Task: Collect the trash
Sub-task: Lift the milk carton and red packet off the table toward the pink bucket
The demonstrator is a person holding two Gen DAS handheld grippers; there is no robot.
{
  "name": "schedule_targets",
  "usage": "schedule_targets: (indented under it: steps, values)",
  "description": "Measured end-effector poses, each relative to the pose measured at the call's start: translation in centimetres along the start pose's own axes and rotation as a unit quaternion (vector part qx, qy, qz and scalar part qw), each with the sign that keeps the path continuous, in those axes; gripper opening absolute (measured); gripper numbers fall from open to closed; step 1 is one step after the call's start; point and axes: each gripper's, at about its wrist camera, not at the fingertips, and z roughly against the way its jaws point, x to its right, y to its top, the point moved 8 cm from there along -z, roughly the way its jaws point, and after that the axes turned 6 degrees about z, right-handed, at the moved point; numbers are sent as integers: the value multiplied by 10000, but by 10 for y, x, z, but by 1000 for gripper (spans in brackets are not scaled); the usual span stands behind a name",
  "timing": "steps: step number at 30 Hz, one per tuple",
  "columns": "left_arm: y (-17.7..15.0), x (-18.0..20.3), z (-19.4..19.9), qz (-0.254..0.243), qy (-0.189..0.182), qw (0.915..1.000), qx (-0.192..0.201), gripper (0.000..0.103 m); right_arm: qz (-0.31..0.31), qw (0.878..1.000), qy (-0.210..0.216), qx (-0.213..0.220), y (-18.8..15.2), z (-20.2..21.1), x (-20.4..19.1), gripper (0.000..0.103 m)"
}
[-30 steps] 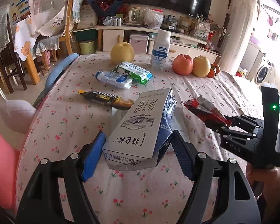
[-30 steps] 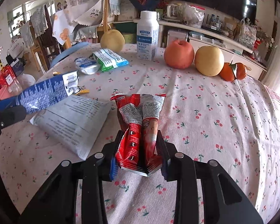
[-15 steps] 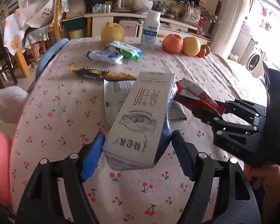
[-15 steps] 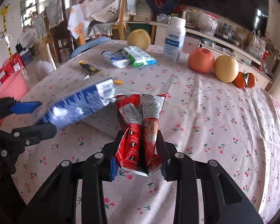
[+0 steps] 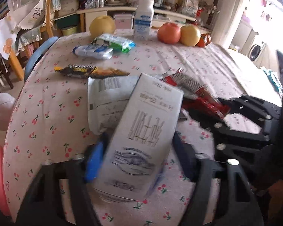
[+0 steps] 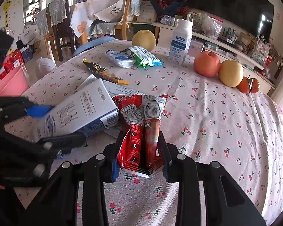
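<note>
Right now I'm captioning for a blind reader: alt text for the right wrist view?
The right claw pinches a red wrapper over a cherry-print tablecloth. At left, the left claw closes on a carton.

Left gripper [image 5: 136, 162] black, blue pads, silver screws, right gripper [image 6: 140, 156] alike

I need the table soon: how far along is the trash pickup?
Nothing looks binned yet. In hand: the right tool grips a red wrapper; the left tool is closing on a milk carton. Left on the table: coffee wrapper, green packet, white pouch, flat grey bag.
</note>
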Motion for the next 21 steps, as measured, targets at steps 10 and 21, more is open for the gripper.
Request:
schedule_targets:
  steps: [10,21]
  values:
    - [2,-10,15,183,-49,9997,166,57,-82,9999,58,112,8,8,-5,35]
    - [15,-49,52,717,-58,9953,653,57,-7,9990,83,441,28,32,-27,35]
